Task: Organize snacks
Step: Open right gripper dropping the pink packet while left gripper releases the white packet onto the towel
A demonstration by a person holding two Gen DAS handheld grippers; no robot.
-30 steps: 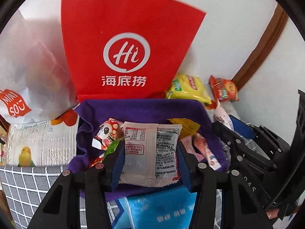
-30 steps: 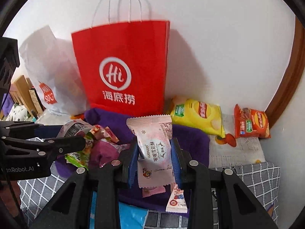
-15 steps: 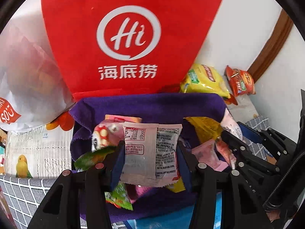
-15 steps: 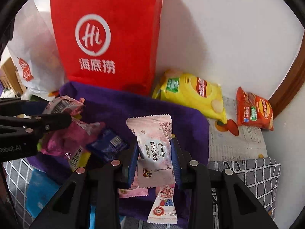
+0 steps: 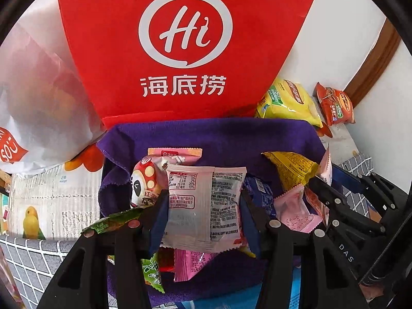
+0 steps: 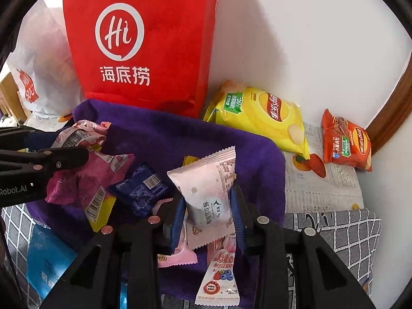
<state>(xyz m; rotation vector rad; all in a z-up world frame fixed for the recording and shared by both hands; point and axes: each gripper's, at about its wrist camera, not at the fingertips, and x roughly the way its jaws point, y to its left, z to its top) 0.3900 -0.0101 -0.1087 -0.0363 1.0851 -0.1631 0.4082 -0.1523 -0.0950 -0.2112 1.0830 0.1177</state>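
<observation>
From the left wrist camera, the left claw [image 5: 204,211] is squeezed shut on a pale pink packet [image 5: 203,203], label side up, held over the purple cloth [image 5: 219,136]. Snacks crowd close on both sides: a mushroom-face pack [image 5: 144,182] and a green wrapper [image 5: 116,221] on the left, a dark yellow pack [image 5: 291,167] and a pink wrapper [image 5: 296,211] on the right. The only bare cloth is at the back, just in front of the red paper bag [image 5: 185,43]. The right claw [image 5: 347,206] pokes in from the right edge, and this view does not show how far apart its fingers are. Snacks under the packet are mostly hidden.

From the right wrist camera, the right claw [image 6: 208,213] pinches a starry pink packet [image 6: 206,190], tilted, its top leaning right. It hangs over the front of the cloth [image 6: 193,134]. Open cloth lies behind it. A blue pack [image 6: 141,190] sits just to the left. A berry stick pack [image 6: 221,278] lies below, partly covered. The yellow chip bag [image 6: 262,118] and orange chip bag [image 6: 345,141] rest off the cloth by the wall. The left claw [image 6: 51,159] enters from the left edge, cut off.
</observation>
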